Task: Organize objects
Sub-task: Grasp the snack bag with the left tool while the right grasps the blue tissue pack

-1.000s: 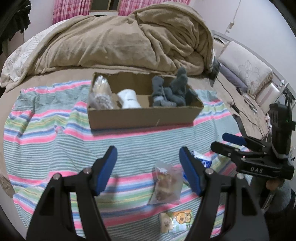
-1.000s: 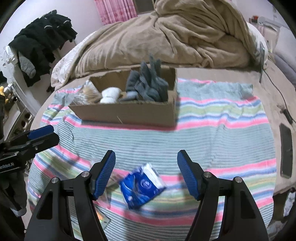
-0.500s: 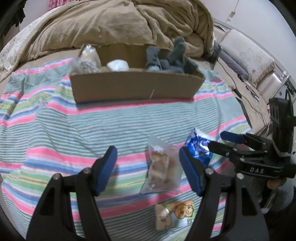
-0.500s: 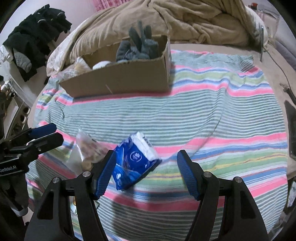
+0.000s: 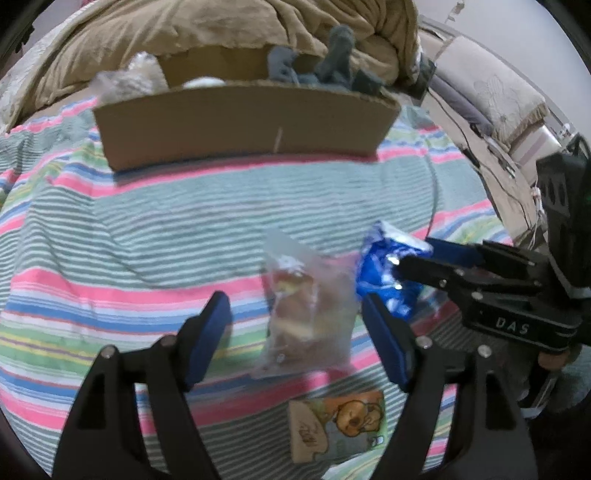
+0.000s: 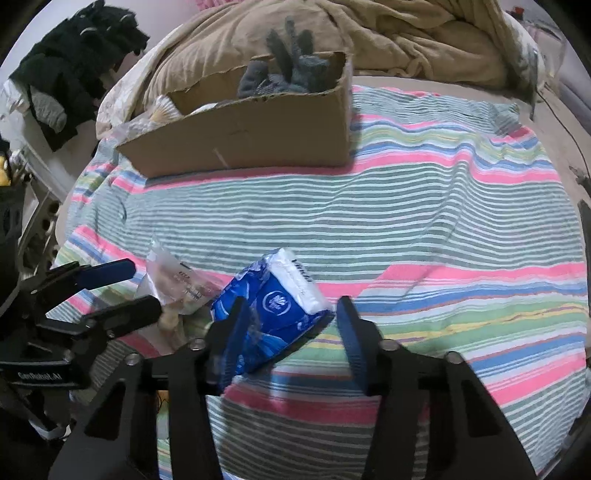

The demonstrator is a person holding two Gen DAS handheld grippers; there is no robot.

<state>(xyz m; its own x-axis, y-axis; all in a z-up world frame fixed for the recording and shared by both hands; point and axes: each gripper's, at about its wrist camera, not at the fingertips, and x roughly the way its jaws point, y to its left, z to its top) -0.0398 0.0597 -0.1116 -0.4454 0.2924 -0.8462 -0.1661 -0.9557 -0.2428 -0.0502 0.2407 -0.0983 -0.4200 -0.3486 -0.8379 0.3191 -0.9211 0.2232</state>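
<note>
A clear snack bag lies on the striped blanket between the open fingers of my left gripper. It also shows in the right wrist view. A blue tissue pack lies between the open fingers of my right gripper; in the left wrist view the pack sits right of the bag. A small cartoon-printed packet lies nearer me. The cardboard box at the back holds grey socks, a white roll and a clear bag.
The striped blanket covers the bed, and a tan duvet is heaped behind the box. Dark clothes hang at the far left. Cables and a phone lie along the bed's right edge.
Both grippers have lowered and moved forward. The left one now straddles the clear bag and the right one straddles the blue pack. Both stay open.
</note>
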